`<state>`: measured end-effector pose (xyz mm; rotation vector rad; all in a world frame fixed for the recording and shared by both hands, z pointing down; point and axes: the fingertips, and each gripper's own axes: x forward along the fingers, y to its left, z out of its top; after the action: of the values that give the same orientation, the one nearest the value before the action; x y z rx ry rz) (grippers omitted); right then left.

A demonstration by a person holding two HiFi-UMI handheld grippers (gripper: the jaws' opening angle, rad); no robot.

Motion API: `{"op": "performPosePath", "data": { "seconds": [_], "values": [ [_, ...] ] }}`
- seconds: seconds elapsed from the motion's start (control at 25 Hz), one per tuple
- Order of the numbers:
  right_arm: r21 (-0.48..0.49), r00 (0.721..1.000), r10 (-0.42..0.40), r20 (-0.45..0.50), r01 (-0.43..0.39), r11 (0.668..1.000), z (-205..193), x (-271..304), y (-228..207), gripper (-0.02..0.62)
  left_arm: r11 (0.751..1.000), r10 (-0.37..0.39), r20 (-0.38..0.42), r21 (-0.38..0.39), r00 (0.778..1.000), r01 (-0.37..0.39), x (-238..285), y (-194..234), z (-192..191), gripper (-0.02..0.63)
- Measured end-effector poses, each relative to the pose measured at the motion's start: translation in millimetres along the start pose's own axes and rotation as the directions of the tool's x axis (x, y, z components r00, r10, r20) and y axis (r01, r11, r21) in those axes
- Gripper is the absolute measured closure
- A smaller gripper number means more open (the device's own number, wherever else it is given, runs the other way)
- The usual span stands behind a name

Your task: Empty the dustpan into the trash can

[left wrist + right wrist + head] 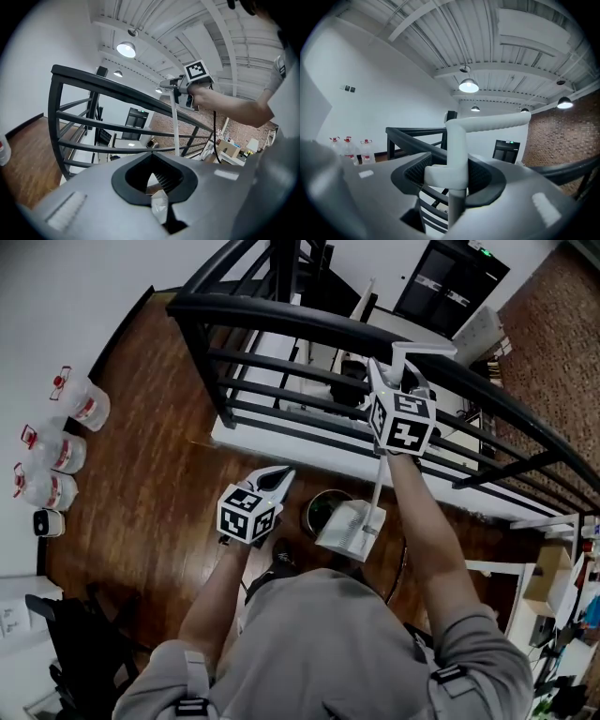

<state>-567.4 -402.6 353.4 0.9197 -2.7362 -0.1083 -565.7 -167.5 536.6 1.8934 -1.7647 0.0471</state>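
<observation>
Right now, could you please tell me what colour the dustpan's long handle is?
The handle is white, clearest in the right gripper view.

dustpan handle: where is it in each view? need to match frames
Head view: dustpan handle right of centre, running down to the pan.
Left gripper view: dustpan handle at centre, a thin pale pole in front of the rails.
Right gripper view: dustpan handle dead centre, close up, clamped in the right tongs.
Shared landmark: black railing, in all three.

Round ceiling lamps [468, 85] glow bright above me. Both gripper views bend everything round and go black at the corners. My right fingers [525, 197] look blurry up close. The head view is dimmer but sharp.
</observation>
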Motion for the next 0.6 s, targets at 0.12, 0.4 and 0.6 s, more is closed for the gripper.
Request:
{"op": "performPosePath", "data": {
  "seconds": [0.12,0.4,0.6],
  "values": [
    [-0.006,1.0,-0.019,-0.018,0.018,1.0,-2,13,2,0.39,1.0,-0.01,-0.004,-0.006,1.0,0.01,1,9,2,0.601],
    [-0.006,0.999,-0.031,-0.032,0.031,1.0,0,6,1,0.39,0.999,-0.051,-0.01,-0.004,0.999,0.051,10,15,11,0.601],
    [0.015,0.998,-0.056,-0.032,0.056,0.998,-1,-26,-19,0.39,0.989,-0.143,-0.039,0.028,0.989,0.144,30,-11,11,0.601]
  ]
}}
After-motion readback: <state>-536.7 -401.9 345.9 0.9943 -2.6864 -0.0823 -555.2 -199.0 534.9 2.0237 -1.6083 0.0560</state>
